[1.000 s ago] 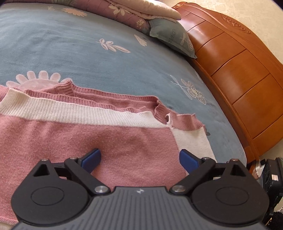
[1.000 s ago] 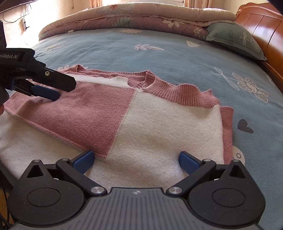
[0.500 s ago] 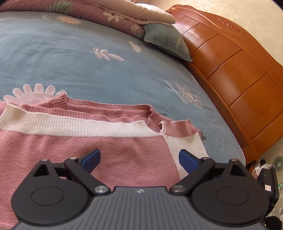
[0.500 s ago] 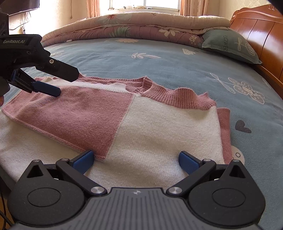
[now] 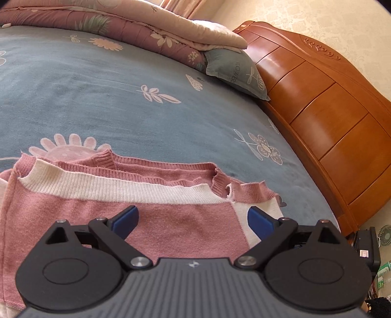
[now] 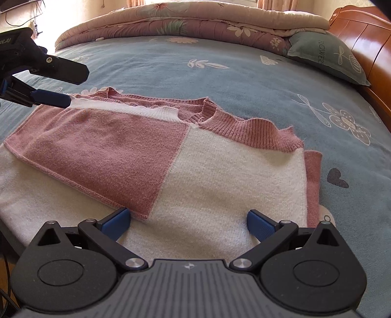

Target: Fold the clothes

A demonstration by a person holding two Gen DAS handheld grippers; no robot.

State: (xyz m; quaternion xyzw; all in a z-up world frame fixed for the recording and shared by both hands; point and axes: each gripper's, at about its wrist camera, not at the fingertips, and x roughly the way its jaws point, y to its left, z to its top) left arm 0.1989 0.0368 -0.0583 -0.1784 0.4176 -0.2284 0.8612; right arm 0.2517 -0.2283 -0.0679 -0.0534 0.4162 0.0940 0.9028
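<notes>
1 sweater (image 6: 195,171), 2 grippers (image 5: 193,220) (image 6: 187,221), 1 pillow (image 6: 325,56), 1 quilt (image 6: 195,22).

The sweater (image 6: 220,176) is soft, fuzzy knit with ribbed collar and hem. The bedsheet (image 6: 220,80) looks like matt, velvety cloth; the headboard (image 5: 325,127) is glossy varnished wood. Both grippers — matt black plastic, bright metal pivots, ridged blue pads (image 6: 260,223).
</notes>
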